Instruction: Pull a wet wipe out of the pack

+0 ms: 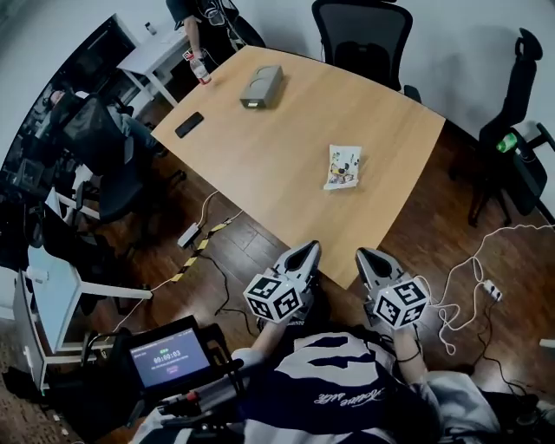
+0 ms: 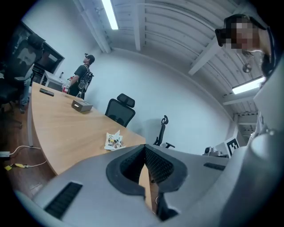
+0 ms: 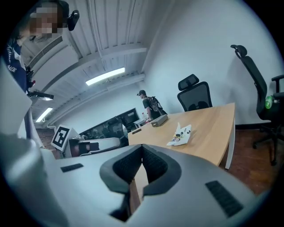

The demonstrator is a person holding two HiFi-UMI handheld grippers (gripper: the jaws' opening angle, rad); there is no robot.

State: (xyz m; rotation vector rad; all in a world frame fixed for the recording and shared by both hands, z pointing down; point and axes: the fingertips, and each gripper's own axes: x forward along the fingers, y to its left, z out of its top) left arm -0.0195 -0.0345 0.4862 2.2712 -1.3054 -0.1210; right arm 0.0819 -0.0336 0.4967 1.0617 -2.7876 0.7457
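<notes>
The wet wipe pack (image 1: 342,166) is a small white packet with a colourful print, lying on the wooden table (image 1: 286,139) toward its near right part. It also shows as the pack (image 2: 113,141) in the left gripper view and the pack (image 3: 181,135) in the right gripper view. My left gripper (image 1: 305,253) and right gripper (image 1: 368,257) are held side by side just off the table's near edge, well short of the pack. Both have their jaws together with nothing between them.
A grey box (image 1: 262,86) and a black phone (image 1: 189,125) lie at the table's far end. A person (image 1: 198,26) stands there beside a bottle. Office chairs (image 1: 362,35) ring the table. Cables (image 1: 468,286) and a power strip lie on the floor.
</notes>
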